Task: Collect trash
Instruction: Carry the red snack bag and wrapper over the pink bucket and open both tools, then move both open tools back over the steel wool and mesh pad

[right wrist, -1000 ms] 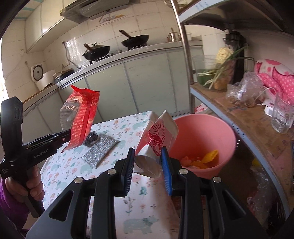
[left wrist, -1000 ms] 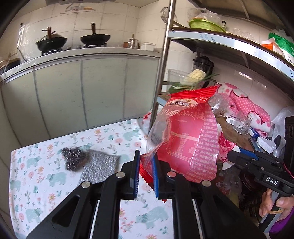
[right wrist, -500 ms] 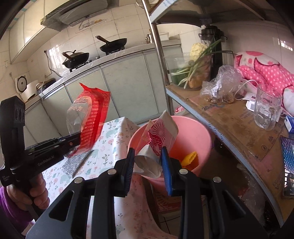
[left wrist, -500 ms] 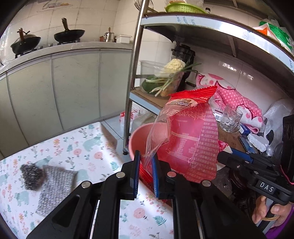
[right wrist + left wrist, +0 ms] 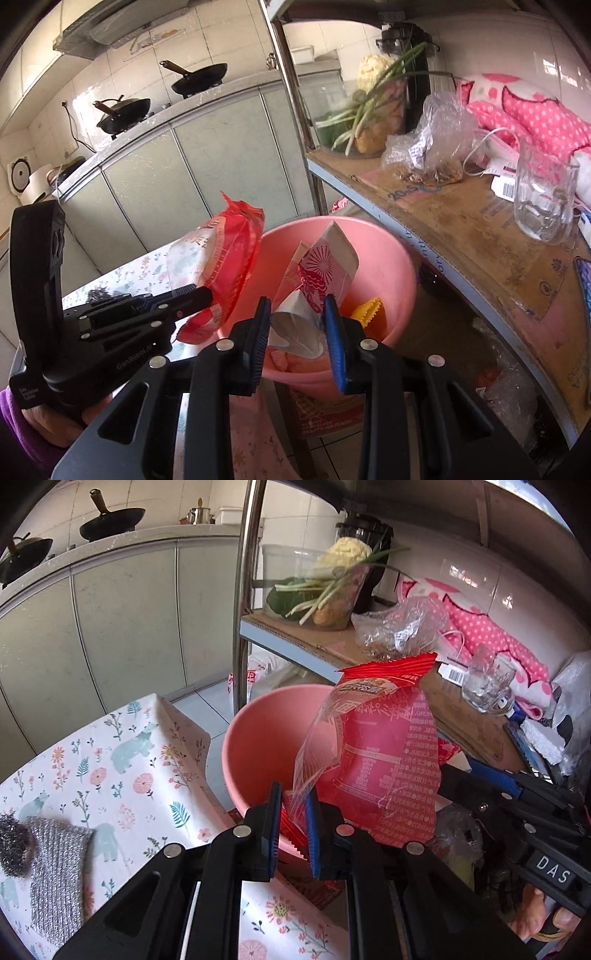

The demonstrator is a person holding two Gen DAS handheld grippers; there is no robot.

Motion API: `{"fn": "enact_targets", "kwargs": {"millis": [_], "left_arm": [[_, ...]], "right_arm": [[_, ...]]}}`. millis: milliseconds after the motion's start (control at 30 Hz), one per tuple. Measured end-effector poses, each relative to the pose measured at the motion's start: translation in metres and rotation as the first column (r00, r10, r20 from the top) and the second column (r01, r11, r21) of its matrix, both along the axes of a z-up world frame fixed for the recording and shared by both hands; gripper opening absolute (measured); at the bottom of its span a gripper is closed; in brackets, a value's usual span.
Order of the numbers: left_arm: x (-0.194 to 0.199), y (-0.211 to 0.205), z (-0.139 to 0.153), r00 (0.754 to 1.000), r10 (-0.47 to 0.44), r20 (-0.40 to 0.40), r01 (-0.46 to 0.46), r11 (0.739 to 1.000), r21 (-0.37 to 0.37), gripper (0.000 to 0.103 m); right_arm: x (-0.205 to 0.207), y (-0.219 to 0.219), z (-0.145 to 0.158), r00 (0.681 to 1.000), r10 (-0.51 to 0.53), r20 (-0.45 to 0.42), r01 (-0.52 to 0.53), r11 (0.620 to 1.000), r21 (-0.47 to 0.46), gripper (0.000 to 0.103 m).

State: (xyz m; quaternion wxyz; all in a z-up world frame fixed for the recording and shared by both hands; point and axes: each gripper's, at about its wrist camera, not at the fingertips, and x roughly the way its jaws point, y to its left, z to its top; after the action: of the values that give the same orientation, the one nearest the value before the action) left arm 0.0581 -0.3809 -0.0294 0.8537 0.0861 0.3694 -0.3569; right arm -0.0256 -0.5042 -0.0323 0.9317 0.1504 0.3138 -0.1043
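Over the pink basin point(image 5: 391, 266), the right gripper point(image 5: 297, 341) has its jaws clamped on a crumpled paper packet point(image 5: 317, 280). Beside it, the left gripper point(image 5: 291, 830) pinches a red snack wrapper point(image 5: 376, 760) by its lower corner, above the basin's rim at the tabletop point(image 5: 122, 760) edge.

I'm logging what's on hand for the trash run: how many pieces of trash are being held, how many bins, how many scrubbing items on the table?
Held wrappers: 2 (red noodle bag, white-and-red paper packet)
Bins: 1 (pink bucket)
Scrubbing items: 2 (steel wool ball, silver cloth)
Total: 5
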Motion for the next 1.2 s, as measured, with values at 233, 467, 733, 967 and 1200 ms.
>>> {"fn": "enact_targets", "kwargs": {"millis": [233, 467, 733, 967, 1200], "left_arm": [[0.009, -0.019, -0.012, 1.0, -0.016, -0.017, 0.016, 1.0, 0.022, 0.012], [0.018, -0.025, -0.016, 0.999, -0.009, -0.043, 0.01, 1.0, 0.02, 0.025], [0.022, -0.019, -0.008, 0.999, 0.008, -0.049, -0.008, 1.0, -0.007, 0.036], [0.014, -0.013, 0.01, 1.0, 0.011, -0.024, -0.011, 1.0, -0.027, 0.038], [-0.006, 0.001, 0.035, 1.0, 0.014, 0.025, -0.013, 0.999, -0.046, 0.038]], "right_arm": [[0.016, -0.002, -0.013, 0.999, -0.012, -0.035, 0.012, 1.0, 0.002, 0.03], [0.027, -0.008, -0.021, 0.997, -0.025, -0.069, 0.026, 1.0, 0.011, 0.03], [0.03, -0.006, -0.024, 0.995, -0.025, -0.095, 0.025, 1.0, 0.0, 0.03], [0.021, -0.002, -0.011, 0.997, -0.024, -0.079, 0.024, 1.0, -0.008, 0.03], [0.005, 0.01, 0.005, 0.999, -0.001, -0.046, 0.001, 1.0, -0.004, 0.03]]}}
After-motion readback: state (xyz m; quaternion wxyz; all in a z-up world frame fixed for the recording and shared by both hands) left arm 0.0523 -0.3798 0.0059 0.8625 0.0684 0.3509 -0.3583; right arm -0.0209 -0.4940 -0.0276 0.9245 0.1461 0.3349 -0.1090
